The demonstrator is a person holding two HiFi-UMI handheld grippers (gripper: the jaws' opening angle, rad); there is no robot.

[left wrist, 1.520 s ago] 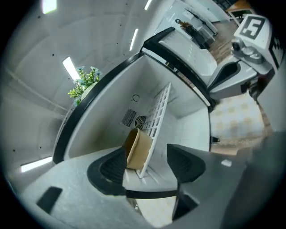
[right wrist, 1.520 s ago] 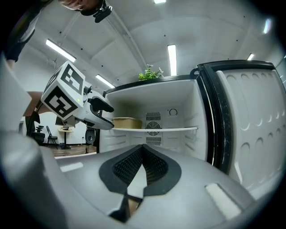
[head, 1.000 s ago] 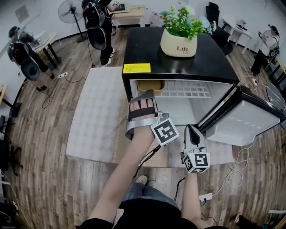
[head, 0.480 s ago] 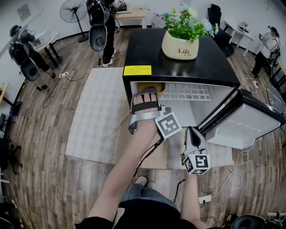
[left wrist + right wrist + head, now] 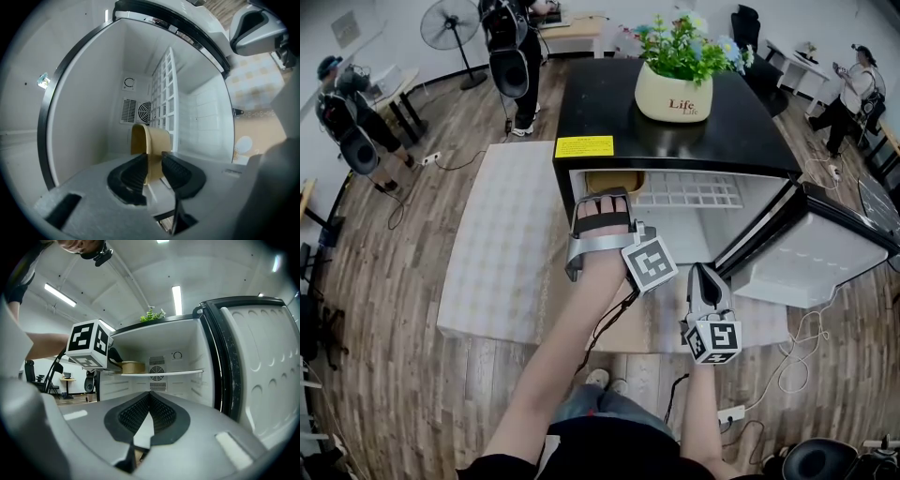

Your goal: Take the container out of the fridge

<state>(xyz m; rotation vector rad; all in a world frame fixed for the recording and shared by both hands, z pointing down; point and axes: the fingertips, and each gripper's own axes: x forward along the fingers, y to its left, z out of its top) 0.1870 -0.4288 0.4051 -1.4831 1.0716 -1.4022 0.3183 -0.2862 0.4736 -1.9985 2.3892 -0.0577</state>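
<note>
As left gripper (image 5: 153,161), jaws just closing, is pinching container (image 5: 157,138) wall in fridge (image 5: 750,141) | right gripper (image 5: 149,397) idling, pressed together | best keeping pinch firm, drawing out level.

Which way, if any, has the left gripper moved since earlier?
Yes: the left gripper went deeper into the fridge, toward its fan grille, jaws just closing on the container.

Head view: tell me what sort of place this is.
Probably an open workroom or lab set up for recording, not a home kitchen. The mini fridge stands alone on a mat on wood flooring. Desks sit along the edges near a pedestal fan, and other people wear bulky gear.
</note>
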